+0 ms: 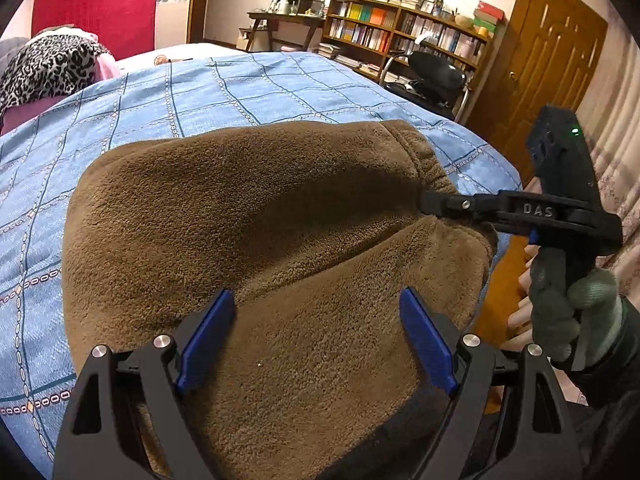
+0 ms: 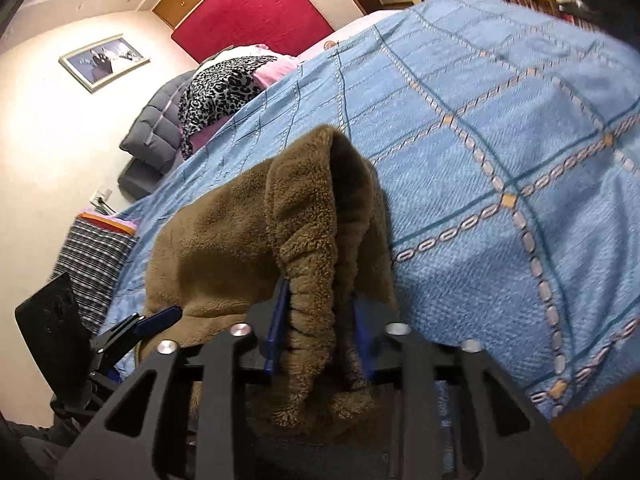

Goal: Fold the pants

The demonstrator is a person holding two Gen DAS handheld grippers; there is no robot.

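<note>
Brown fleece pants (image 1: pixel 256 232) lie on the blue checked bedspread (image 1: pixel 200 96) near the bed's front edge. My left gripper (image 1: pixel 316 344) is open, its blue pads wide apart above the pants' near part. My right gripper (image 2: pixel 320 336) is shut on the pants' gathered elastic waistband (image 2: pixel 312 300), which stands up in a fold. The right gripper also shows in the left wrist view (image 1: pixel 432 200), pinching the pants' right edge. The left gripper shows at the lower left of the right wrist view (image 2: pixel 156 320).
A leopard-print cloth (image 1: pixel 48 68) and pink bedding lie at the bed's head, with a red headboard (image 1: pixel 96 0) behind. A bookshelf (image 1: pixel 404 32), a desk, a black chair (image 1: pixel 436 76) and a wooden door (image 1: pixel 548 56) stand past the bed's right side.
</note>
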